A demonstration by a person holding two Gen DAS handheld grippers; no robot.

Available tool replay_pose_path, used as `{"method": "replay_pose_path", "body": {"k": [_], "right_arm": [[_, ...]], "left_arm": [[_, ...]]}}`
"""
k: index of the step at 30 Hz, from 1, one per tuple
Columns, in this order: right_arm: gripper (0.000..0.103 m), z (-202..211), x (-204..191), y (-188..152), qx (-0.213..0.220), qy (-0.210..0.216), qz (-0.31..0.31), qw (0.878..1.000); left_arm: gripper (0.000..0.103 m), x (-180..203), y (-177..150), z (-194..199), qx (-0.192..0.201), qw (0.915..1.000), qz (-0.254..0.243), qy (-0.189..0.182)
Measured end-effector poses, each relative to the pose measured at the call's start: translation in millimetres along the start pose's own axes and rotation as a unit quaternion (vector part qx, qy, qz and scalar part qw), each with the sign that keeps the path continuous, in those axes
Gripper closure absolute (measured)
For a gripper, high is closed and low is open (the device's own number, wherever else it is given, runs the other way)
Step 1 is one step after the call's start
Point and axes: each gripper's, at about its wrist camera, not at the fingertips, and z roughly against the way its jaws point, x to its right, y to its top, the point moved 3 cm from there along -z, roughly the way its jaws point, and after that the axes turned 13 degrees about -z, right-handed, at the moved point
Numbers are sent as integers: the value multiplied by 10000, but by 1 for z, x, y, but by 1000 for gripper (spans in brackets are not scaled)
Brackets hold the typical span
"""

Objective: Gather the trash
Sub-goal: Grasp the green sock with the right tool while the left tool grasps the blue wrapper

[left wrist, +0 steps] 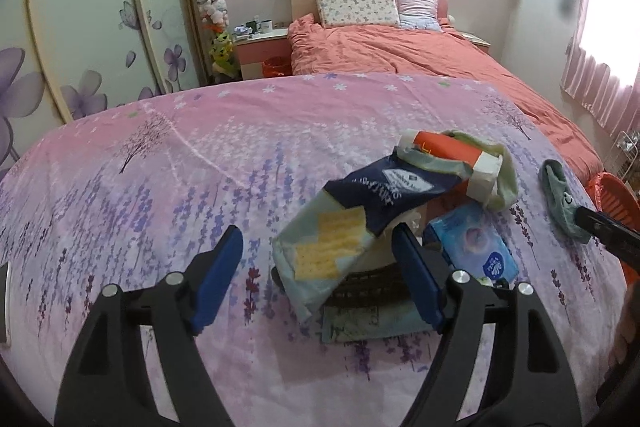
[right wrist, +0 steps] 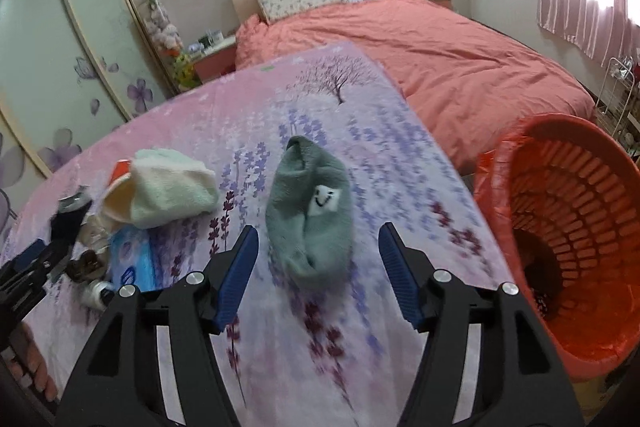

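Note:
A heap of trash lies on the pink flowered cloth (left wrist: 160, 167): a cracker wrapper (left wrist: 324, 259), a dark blue packet (left wrist: 384, 191), an orange and white box (left wrist: 456, 155) and a blue tissue pack (left wrist: 476, 247). My left gripper (left wrist: 320, 267) is open, with the cracker wrapper between its fingers, not clamped. My right gripper (right wrist: 316, 271) is open just short of a grey-green sock with a smiley face (right wrist: 312, 211). The sock also shows in the left wrist view (left wrist: 560, 199). An orange slatted trash basket (right wrist: 576, 223) stands at the right of the cloth.
A cream towel (right wrist: 168, 191), the tissue pack (right wrist: 132, 255) and small scraps (right wrist: 84, 267) lie left of the sock. A bed with a coral duvet (right wrist: 440, 67) is behind. A wardrobe with flower doors (left wrist: 80, 27) is at the left. A nightstand (left wrist: 264, 47) stands by the bed.

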Motion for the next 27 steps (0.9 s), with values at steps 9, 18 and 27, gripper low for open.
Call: {"method": "replay_pose_path", "body": {"k": [9,18,27], "right_arm": [[46,-23,-13,0,-193,-387,212,9988],[88,-14,-4,-4,-120,-338,108,9993],[92,0,-4,-12,-150,-114,56,9998]], "left_arm": [[43,5,8,-22,-122,9991,-304,-265],[91,-19,1,-13,8,9982,182,-577],[95,-64,-16,7,29,9950,908,-410]]}}
